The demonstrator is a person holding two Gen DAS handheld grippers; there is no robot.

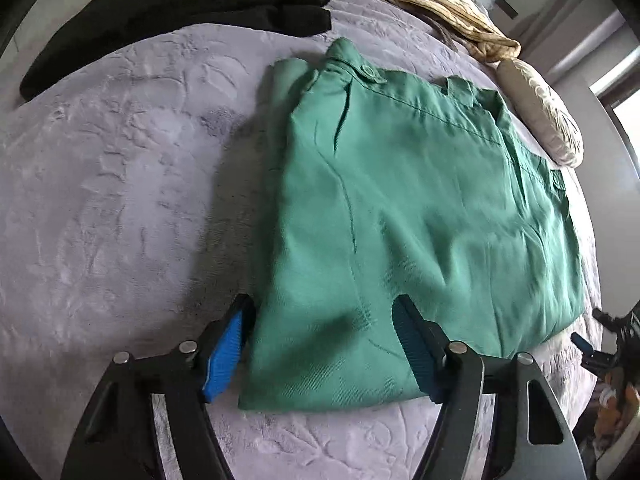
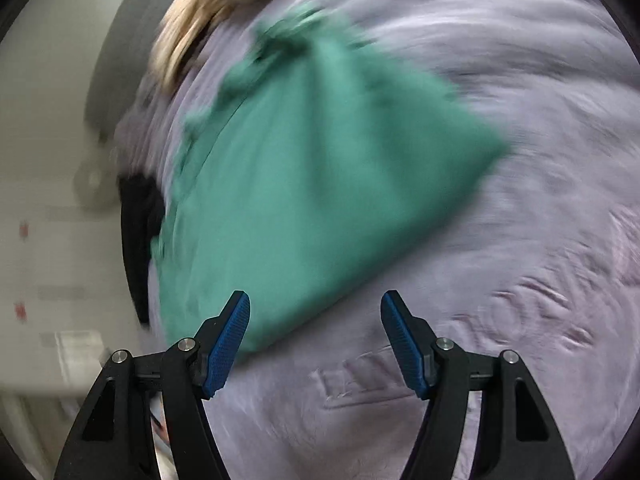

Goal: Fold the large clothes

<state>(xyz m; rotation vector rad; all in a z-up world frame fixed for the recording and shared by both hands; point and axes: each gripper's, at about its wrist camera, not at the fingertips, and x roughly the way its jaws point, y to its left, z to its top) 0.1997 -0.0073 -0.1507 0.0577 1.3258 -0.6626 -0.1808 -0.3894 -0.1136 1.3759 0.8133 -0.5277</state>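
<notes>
Green trousers (image 1: 404, 216) lie folded flat on a lilac plush bedspread (image 1: 120, 200), waistband and button at the far end. My left gripper (image 1: 320, 316) is open, its blue pads (image 1: 224, 360) astride the near folded edge of the trousers, not pinching them. The right gripper shows small at the right edge of the left wrist view (image 1: 592, 344). In the blurred right wrist view the trousers (image 2: 312, 168) lie ahead and to the left. My right gripper (image 2: 316, 312) is open and empty above the bedspread (image 2: 520, 280), by the trousers' near corner.
Folded black clothes (image 1: 180, 12) lie at the far left of the bed. Beige garments (image 1: 440, 4) and a cream bundle (image 1: 544, 116) lie at the far right, close to the trousers. The black clothes (image 2: 140, 236) also show at the bed's edge in the right wrist view.
</notes>
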